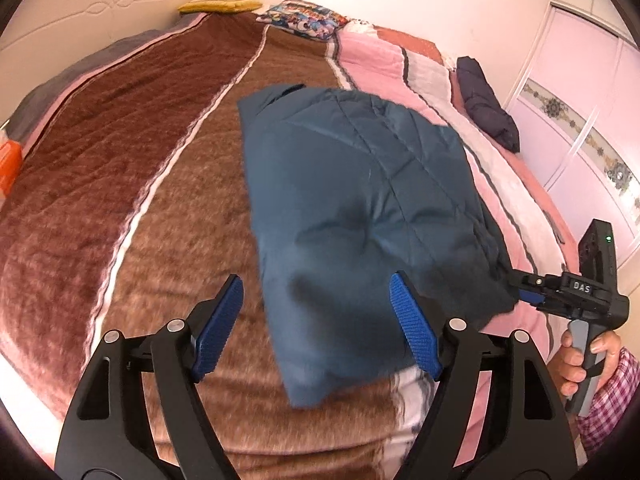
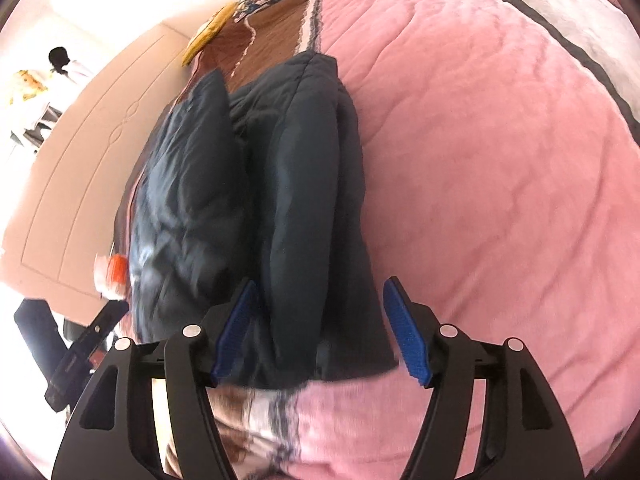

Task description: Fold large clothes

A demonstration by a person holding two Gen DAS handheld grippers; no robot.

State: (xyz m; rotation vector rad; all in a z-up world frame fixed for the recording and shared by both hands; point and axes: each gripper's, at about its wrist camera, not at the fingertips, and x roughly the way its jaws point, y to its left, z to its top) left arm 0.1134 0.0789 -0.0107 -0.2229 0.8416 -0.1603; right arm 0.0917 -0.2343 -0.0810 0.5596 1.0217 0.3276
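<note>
Now both my sets of fingers stand spread, with nothing pinched between them. My left gripper (image 1: 316, 324) hovers above the near end of the folded blue jacket (image 1: 360, 200), which lies on the bed (image 1: 120, 200), across the seam where the brown plush blanket (image 1: 192, 240) meets the pink blanket (image 2: 500, 200). One blue pad (image 1: 414, 320) shows over the jacket's near corner, the other over the brown pile; neither presses the cloth. My right gripper (image 2: 320, 328) is at the jacket's other side, its fingers (image 2: 402, 332) apart on either side of the padded edge, without squeezing it. From the left wrist view I see that right gripper (image 1: 528, 294) close to the jacket's right edge, my hand (image 1: 576, 356) round its handle. A dark folded garment (image 1: 486, 106) lies well apart near the far side of the bed, and a patterned pillow (image 1: 304, 18) lies at the head.
</note>
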